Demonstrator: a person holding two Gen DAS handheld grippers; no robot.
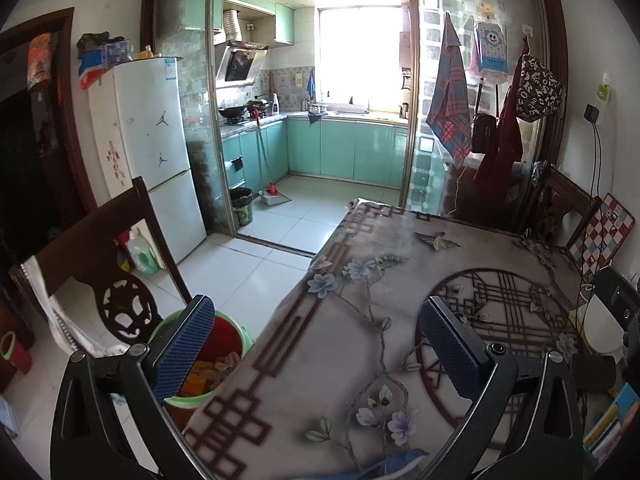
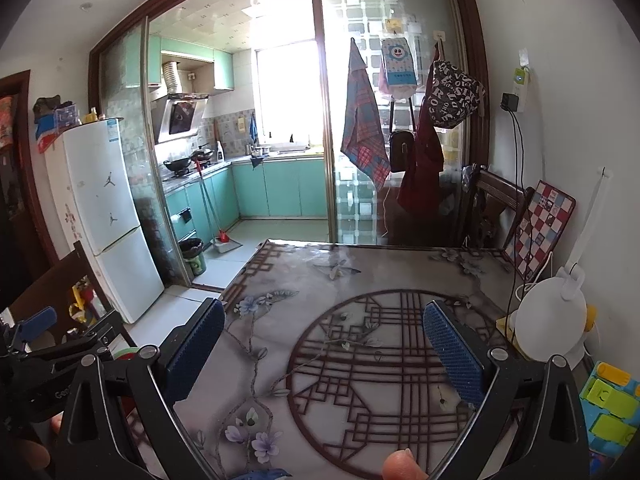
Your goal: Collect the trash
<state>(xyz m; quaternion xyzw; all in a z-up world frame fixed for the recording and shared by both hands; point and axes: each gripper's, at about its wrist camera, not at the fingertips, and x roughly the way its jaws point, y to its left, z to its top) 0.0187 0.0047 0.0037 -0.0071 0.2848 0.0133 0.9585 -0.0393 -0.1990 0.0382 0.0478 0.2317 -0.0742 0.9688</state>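
A green-rimmed red bin [image 1: 224, 340] stands on the floor beside the table's left edge, with orange and brown trash inside. My left gripper [image 1: 316, 344] is open and empty over the table's left edge, its left finger above the bin. My right gripper [image 2: 324, 344] is open and empty above the flower-patterned tablecloth [image 2: 360, 300]. The left gripper [image 2: 36, 336] also shows at the far left in the right wrist view. No loose trash shows on the tablecloth.
A dark wooden chair [image 1: 96, 264] stands left of the bin. A white lamp [image 2: 552, 320], a checkered board [image 2: 540, 228] and colourful toys [image 2: 608, 400] sit along the table's right side by the wall. A fridge [image 1: 156, 152] and the kitchen doorway lie ahead.
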